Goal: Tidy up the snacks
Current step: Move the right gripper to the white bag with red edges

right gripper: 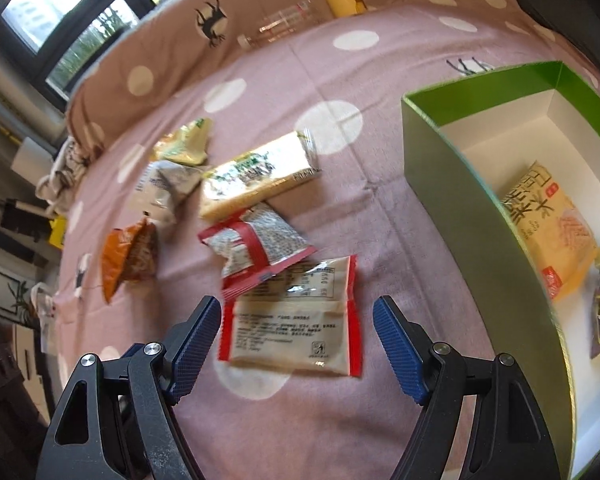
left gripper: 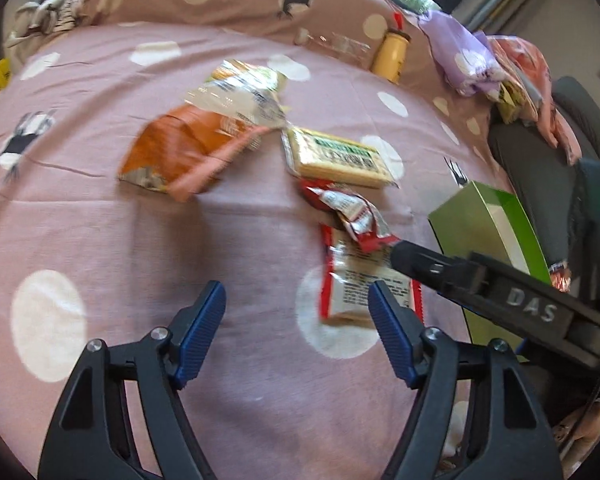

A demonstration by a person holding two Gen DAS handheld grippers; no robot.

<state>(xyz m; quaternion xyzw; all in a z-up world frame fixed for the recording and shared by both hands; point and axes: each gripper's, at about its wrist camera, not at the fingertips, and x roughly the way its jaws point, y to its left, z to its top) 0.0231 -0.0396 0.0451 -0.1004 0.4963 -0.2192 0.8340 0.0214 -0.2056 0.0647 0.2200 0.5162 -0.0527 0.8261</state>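
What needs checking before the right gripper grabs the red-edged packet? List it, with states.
1. Right gripper open: ok, fingers spread wide.
2. Red-edged packet between the fingers: ok, lying flat on the pink bedspread.
3. Packet free of neighbours: not ok, a smaller red-and-silver packet overlaps its far edge.
4. Green box open with room: ok, two snacks inside, white floor showing.
5. Left gripper out of the way: cannot tell; it is open and empty, close by.
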